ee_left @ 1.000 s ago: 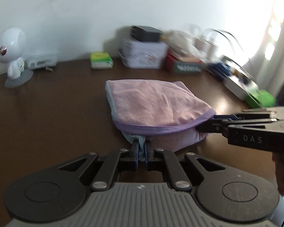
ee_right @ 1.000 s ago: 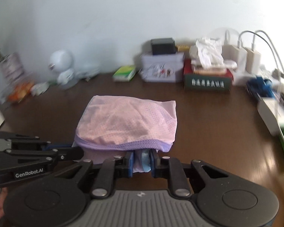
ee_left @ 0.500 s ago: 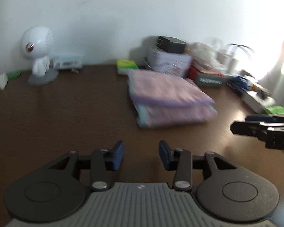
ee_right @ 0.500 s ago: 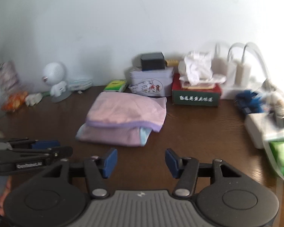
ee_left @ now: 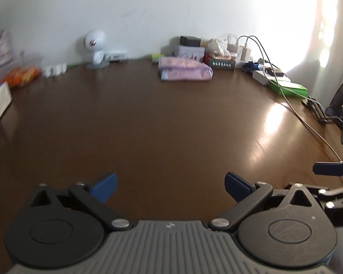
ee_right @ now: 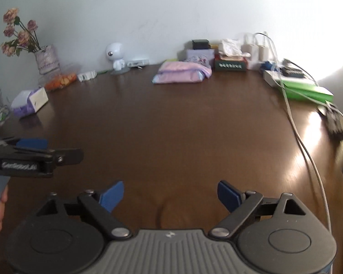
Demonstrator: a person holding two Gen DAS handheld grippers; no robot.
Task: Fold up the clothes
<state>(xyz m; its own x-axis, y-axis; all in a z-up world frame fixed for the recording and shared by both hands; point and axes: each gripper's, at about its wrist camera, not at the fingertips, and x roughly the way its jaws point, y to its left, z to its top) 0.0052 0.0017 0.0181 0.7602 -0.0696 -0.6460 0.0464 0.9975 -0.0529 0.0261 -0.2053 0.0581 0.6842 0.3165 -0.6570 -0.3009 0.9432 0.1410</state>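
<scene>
A folded pink and lilac garment [ee_left: 185,72] [ee_right: 183,75] lies at the far side of the brown table [ee_left: 160,125] [ee_right: 171,125], just in front of the boxes by the wall. My left gripper [ee_left: 170,185] is far back from it, over bare wood; its jaws are opening, wide apart, with nothing between them. My right gripper [ee_right: 170,196] is equally far from the garment, jaws also opening and empty. The right gripper's blue pad shows at the right edge of the left wrist view, and the left gripper [ee_right: 34,154] at the left of the right wrist view.
Along the wall stand a white round-headed figure [ee_right: 115,56], a tin [ee_right: 199,56], a tissue box [ee_right: 231,62] and chargers with cables [ee_right: 292,118]. Green boxes [ee_right: 306,91] lie at right. A flower vase [ee_right: 45,59], orange packet [ee_right: 60,81] and tissue pack [ee_right: 30,101] sit at left.
Both grippers let go of the folded garment, opened wide and pulled well back toward the near side of the table. The garment stays folded at the far side.
</scene>
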